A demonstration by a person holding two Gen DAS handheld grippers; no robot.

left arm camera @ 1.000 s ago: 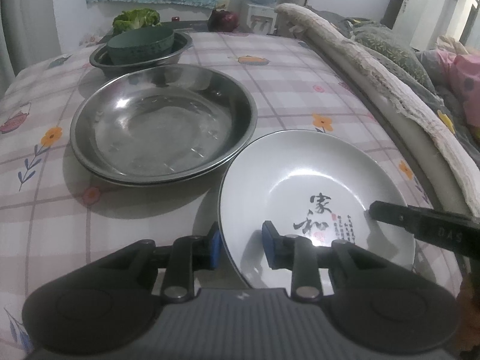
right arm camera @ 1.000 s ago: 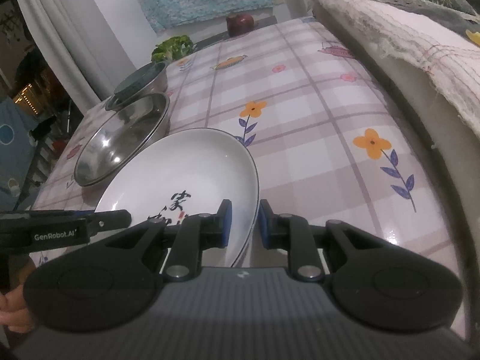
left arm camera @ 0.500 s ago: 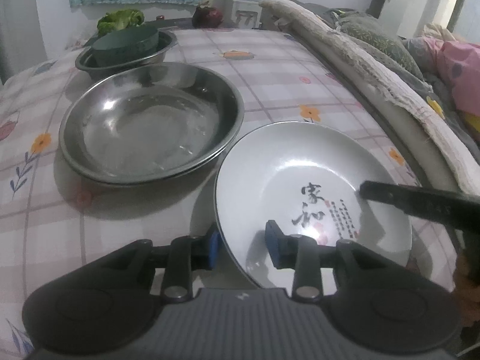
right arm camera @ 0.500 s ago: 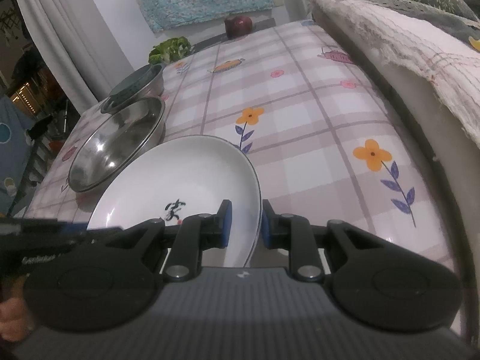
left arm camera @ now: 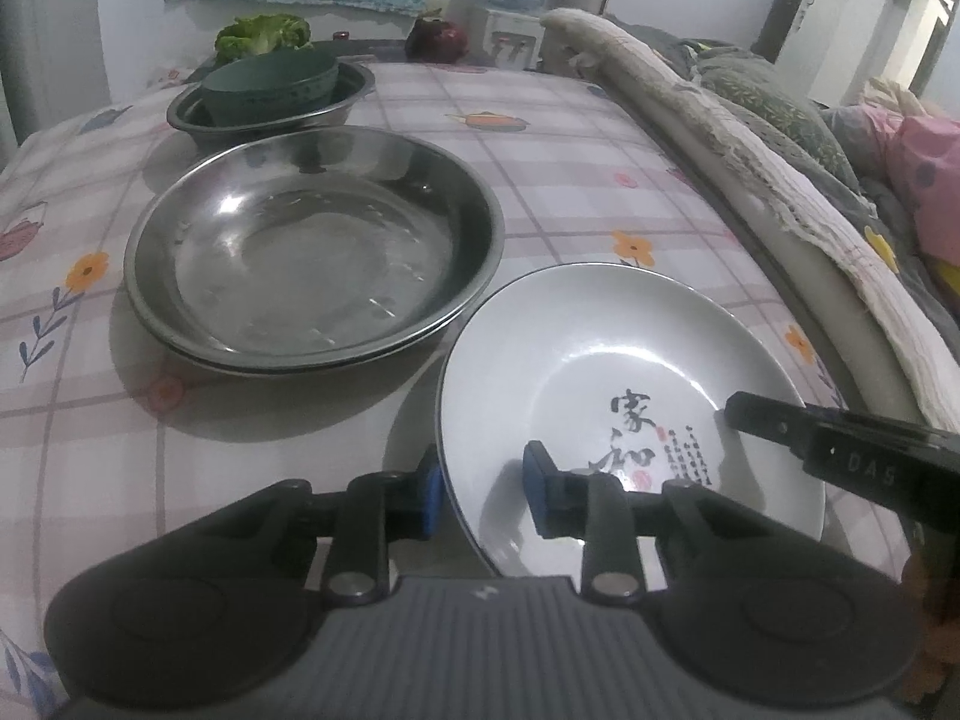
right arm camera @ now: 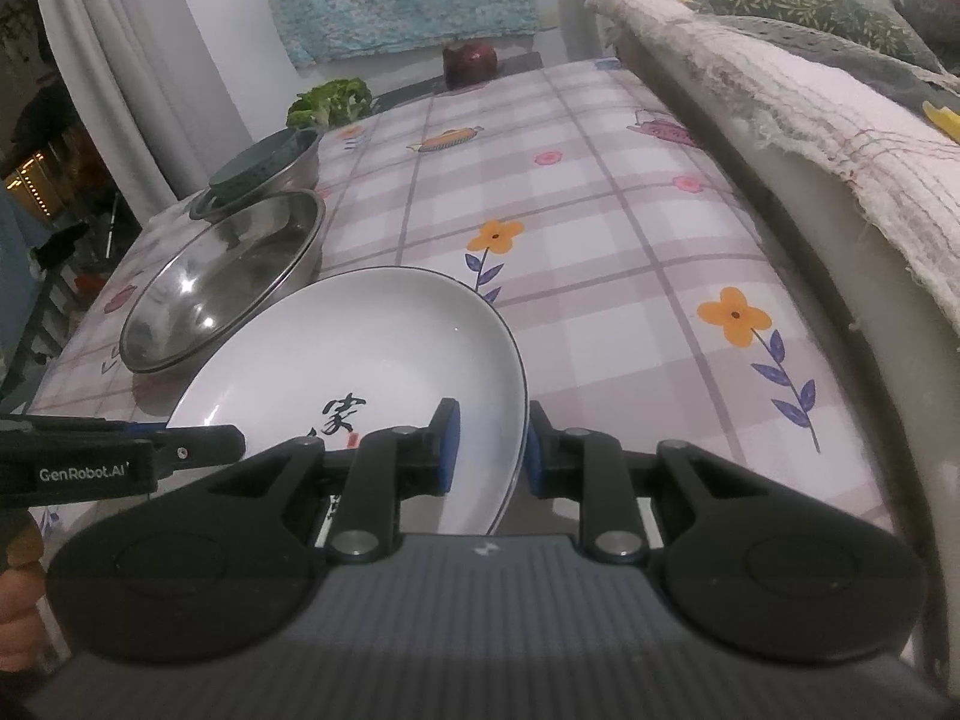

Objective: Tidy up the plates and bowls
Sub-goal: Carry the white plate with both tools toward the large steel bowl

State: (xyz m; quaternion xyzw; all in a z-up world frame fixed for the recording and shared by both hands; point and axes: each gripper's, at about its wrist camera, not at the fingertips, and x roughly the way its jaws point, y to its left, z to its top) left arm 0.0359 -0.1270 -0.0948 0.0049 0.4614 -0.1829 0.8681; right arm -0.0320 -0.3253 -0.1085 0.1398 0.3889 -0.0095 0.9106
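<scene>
Left wrist view: the white plate (left arm camera: 606,372) carries black brush characters, 家 above 和, with a small red seal and columns of print too fine to read. The writing reads upright from this camera, so its top points toward twelve o'clock, away from the gripper. The plate lies at the near right of the checked, flowered tablecloth (left arm camera: 570,180). The left gripper (left arm camera: 483,489) straddles the plate's near-left rim, one blue pad under the outside edge, the other over the inner face; its jaws have just been closing on that rim, and a little gap shows at the inner pad. At three o'clock the right gripper (left arm camera: 756,414) reaches over the plate's right edge, its side marked "DAS". At ten o'clock sits a large steel basin (left arm camera: 312,252), just beside the plate. Beyond it, at eleven, a dark green bowl (left arm camera: 270,87) rests inside a smaller steel bowl (left arm camera: 354,102).

Right wrist view: the right gripper (right arm camera: 489,450) clamps the plate's (right arm camera: 360,348) right rim between its blue pads, jaws narrow and closed on it. Here 家 shows at seven o'clock of the plate's middle. The left gripper (right arm camera: 198,447) enters from nine o'clock, lettered "GenRobot.AI". The steel basin (right arm camera: 222,288) lies at ten o'clock.
</scene>
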